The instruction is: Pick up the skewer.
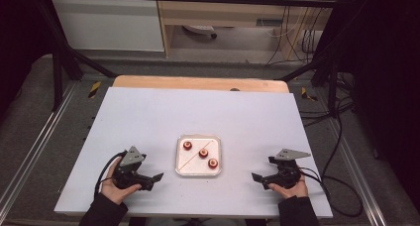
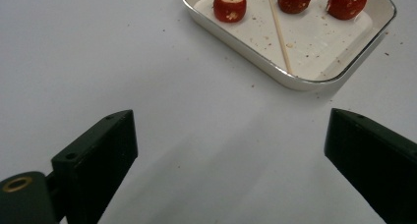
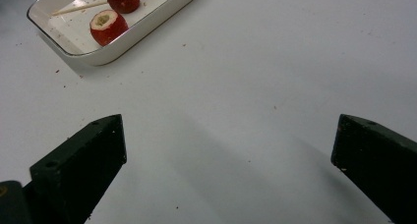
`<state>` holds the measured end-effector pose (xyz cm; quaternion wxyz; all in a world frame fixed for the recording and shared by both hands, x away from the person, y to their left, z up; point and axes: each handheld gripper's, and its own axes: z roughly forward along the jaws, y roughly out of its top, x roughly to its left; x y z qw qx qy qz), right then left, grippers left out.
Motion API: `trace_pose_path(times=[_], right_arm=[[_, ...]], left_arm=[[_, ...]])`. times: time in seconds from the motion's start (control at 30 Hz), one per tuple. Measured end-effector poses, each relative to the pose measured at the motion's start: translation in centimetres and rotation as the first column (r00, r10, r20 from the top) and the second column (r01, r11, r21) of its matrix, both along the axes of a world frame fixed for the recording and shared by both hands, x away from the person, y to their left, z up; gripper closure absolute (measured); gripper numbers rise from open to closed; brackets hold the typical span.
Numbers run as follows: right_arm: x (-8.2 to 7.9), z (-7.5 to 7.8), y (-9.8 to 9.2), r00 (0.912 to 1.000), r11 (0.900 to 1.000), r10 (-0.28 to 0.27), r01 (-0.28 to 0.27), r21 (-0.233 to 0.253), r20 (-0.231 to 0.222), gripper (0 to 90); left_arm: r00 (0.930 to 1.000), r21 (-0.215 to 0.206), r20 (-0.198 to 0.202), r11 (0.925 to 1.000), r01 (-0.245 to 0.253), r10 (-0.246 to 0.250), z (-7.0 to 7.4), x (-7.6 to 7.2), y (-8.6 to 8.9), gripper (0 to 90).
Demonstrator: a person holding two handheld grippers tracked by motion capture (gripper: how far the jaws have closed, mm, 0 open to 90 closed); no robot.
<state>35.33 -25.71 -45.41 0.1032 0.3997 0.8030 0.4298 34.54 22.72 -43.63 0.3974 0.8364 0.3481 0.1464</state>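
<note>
Ready at the tray, nothing picked up yet

Plainly the work sits at its opening step; the left gripper and the right gripper rest low over the table, one on each side of the tray, both pointing inward toward it and both well apart from it. Each has its jaws spread wide with nothing between them; the two gripper views show bare table surface in the gap.

On the white tray lie three cored red fruits in a slanting row: the far-left fruit, the middle fruit and the near-right fruit; each stands with its hollowed top upward. A thin wooden skewer lies diagonally across the tray floor, passing just beside the middle fruit; whether it touches it I cannot tell. Crumbs speckle the tray and the table around it.

Judging by the layout, the job is threading fruit onto the stick; the next move probably calls for one gripper to reach in and pinch the skewer near an end, the other to close gently on a fruit. The skewer lies flat and thin, so the jaws must come down low and narrow; the tray's raised rim stands in the way of a flat approach.
</note>
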Motion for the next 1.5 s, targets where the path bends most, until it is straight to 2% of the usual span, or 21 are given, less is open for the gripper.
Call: trace_pose_path(times=[0.27, 0.77, 0.93, 1.2, 1.27, 1.3, 1.33, 1.5], right_arm=[[0.0, 0.0, 0.0, 1.0000, 1.000, -0.003, 0.003, 0.001, -0.001, 0.7], [0.0, 0.0, 0.0, 1.0000, 1.000, -0.003, 0.003, -0.003, -0.002, 0.7], [0.0, 0.0, 0.0, 1.0000, 1.000, -0.002, 0.002, -0.003, -0.005, 0.8], [0.0, 0.0, 0.1, 1.0000, 1.000, 0.000, 0.000, -0.002, -0.005, 0.9], [0.0, -0.1, 0.1, 1.0000, 1.000, 0.001, -0.001, -0.002, -0.005, 0.9], [0.0, -0.1, 0.1, 1.0000, 1.000, 0.001, -0.001, -0.002, -0.005, 0.9], [0.0, 0.0, 0.1, 1.0000, 1.000, -0.001, 0.001, -0.001, -0.006, 0.9], [0.0, -0.1, 0.1, 1.0000, 1.000, 0.001, -0.002, -0.004, -0.006, 0.9]], left_arm=[[0.9997, 0.019, -0.002, 0.9995, 0.024, -0.024, 0.8, 0.5, -1.8, 5.8], [0.9992, 0.040, -0.018, 0.9986, 0.035, -0.035, 2.3, 2.0, -6.0, 8.8], [0.9988, 0.064, -0.037, 0.9974, 0.034, -0.031, 1.9, 2.6, -7.6, 17.0], [0.9987, 0.082, -0.047, 0.9964, 0.025, -0.021, 1.2, 3.3, -8.8, 30.9], [0.9986, 0.087, -0.049, 0.9959, 0.024, -0.020, 1.0, 3.5, -9.0, 40.5], [0.9985, 0.090, -0.052, 0.9957, 0.023, -0.018, 0.9, 3.5, -9.1, 40.5], [0.9984, 0.097, -0.053, 0.9949, 0.028, -0.023, 0.8, 3.5, -9.2, 46.1], [0.9968, 0.109, -0.075, 0.9935, 0.035, -0.027, 0.2, 3.6, -9.6, 54.9]])
